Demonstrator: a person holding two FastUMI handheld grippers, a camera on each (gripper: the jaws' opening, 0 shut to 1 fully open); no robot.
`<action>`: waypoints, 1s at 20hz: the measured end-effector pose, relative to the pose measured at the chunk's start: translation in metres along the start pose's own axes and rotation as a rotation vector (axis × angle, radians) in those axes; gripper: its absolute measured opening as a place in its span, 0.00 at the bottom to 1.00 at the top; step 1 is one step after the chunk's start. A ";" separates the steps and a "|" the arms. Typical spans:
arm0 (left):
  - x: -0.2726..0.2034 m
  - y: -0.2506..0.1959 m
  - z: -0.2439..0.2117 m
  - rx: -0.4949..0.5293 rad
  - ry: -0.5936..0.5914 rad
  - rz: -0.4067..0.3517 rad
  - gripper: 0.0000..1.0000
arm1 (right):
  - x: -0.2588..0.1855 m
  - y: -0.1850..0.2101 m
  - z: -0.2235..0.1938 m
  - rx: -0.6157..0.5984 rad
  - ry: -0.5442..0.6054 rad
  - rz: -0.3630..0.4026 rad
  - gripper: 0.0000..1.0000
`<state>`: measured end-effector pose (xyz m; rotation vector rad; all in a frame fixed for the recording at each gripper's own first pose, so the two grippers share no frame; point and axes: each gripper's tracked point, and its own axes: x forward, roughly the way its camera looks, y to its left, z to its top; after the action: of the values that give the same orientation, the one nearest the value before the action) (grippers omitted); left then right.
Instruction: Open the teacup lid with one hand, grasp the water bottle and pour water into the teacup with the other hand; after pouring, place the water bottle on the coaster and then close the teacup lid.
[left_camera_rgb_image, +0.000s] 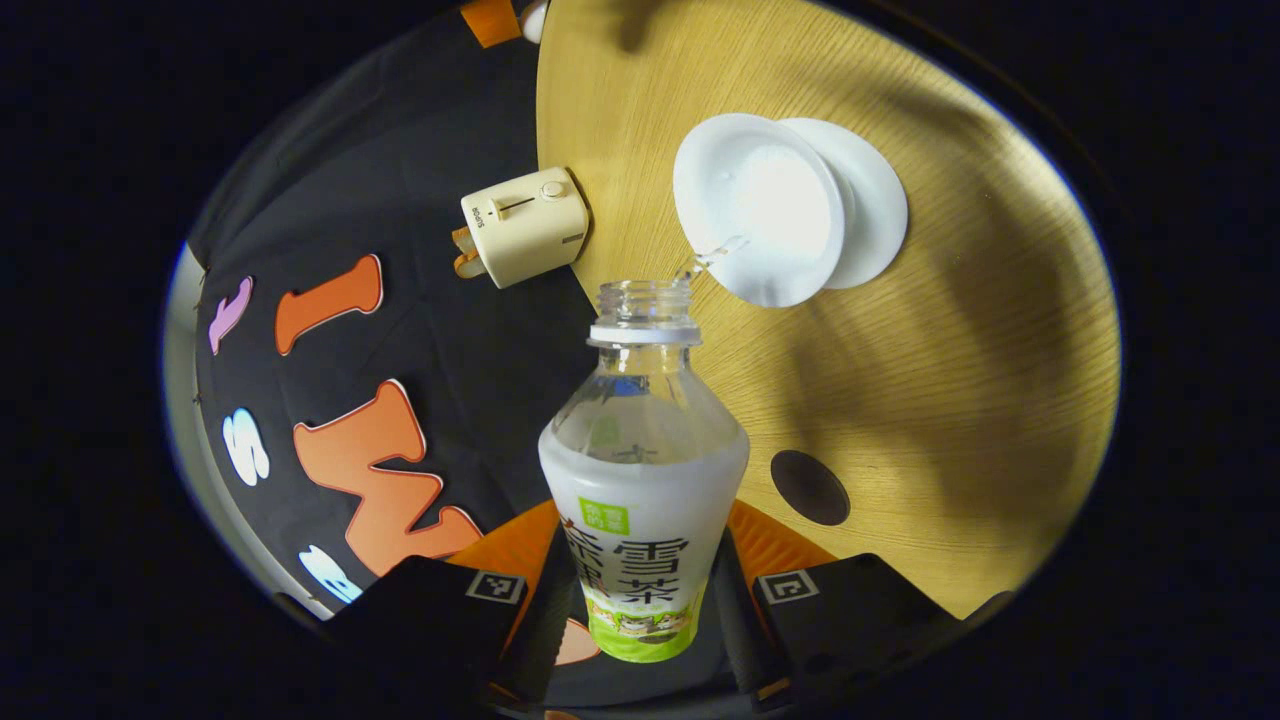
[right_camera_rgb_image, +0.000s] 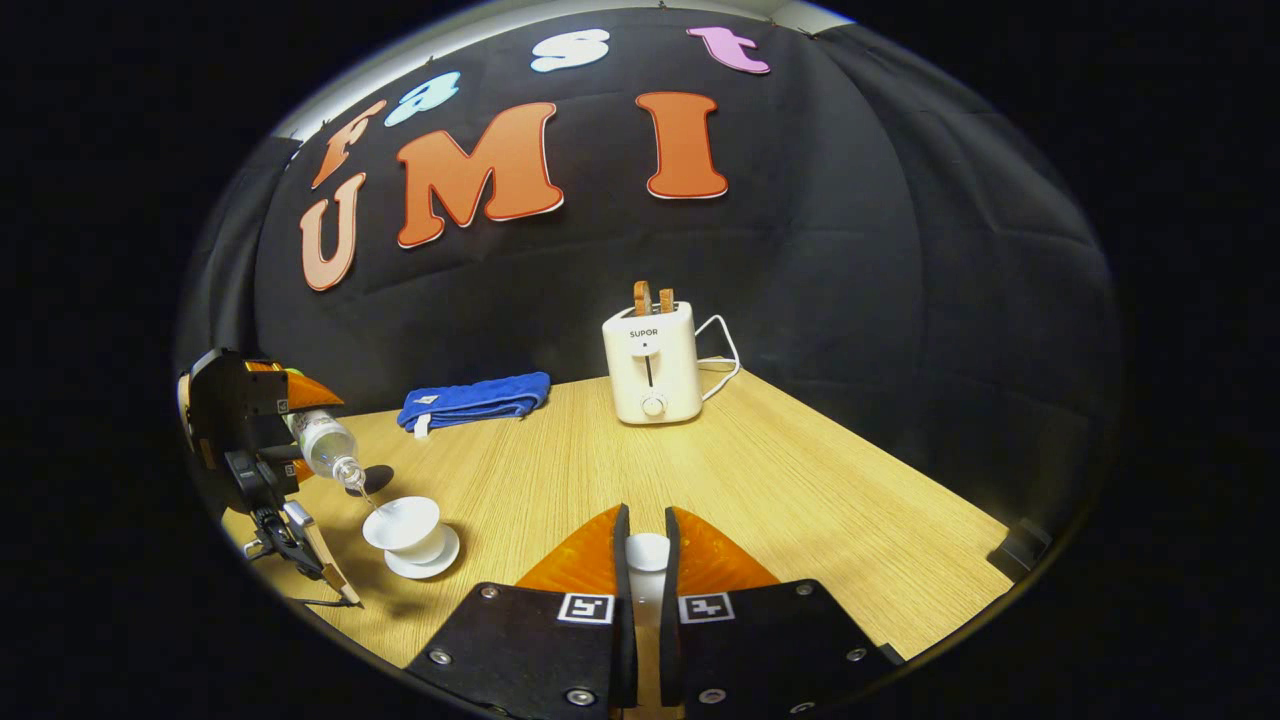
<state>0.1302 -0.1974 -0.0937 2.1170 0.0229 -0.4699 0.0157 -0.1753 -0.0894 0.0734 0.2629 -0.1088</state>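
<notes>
A: We see the left gripper (left_camera_rgb_image: 640, 600) clenched on the water bottle (left_camera_rgb_image: 645, 480), both fingers pressed against its labelled lower body. The bottle is uncapped and tipped forward, its neck aimed at the teacup (left_camera_rgb_image: 760, 220).

B: Agreed. In the right gripper view, we see that same gripper (right_camera_rgb_image: 290, 420) held above the table (right_camera_rgb_image: 800, 500) at the far left, tilted down, with the bottle's mouth just over the cup (right_camera_rgb_image: 402, 522). A thin stream of water (left_camera_rgb_image: 708, 260) runs from the mouth to the cup's rim.

A: The cup sits open on its saucer (left_camera_rgb_image: 875, 200). The dark round coaster (left_camera_rgb_image: 810, 487) lies bare on the table, near the bottle.

B: And we see the right gripper (right_camera_rgb_image: 647, 560) low over the table, level, pointing towards the toaster (right_camera_rgb_image: 652, 365). Its fingers are closed on the white teacup lid (right_camera_rgb_image: 647, 552), held well apart from the cup. A blue cloth (right_camera_rgb_image: 475, 397) lies by the wall.
</notes>
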 end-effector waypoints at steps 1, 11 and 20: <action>0.000 0.001 0.000 0.010 -0.002 -0.002 0.69 | 0.001 0.000 0.000 -0.001 0.001 0.000 0.09; 0.003 0.000 0.001 -0.008 -0.005 -0.016 0.69 | 0.002 0.000 0.000 0.000 0.006 -0.005 0.09; 0.003 -0.004 0.008 -0.070 -0.030 -0.043 0.68 | 0.001 0.001 0.000 -0.002 0.009 -0.001 0.09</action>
<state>0.1298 -0.2020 -0.1020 2.0436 0.0666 -0.5187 0.0174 -0.1747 -0.0894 0.0722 0.2718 -0.1089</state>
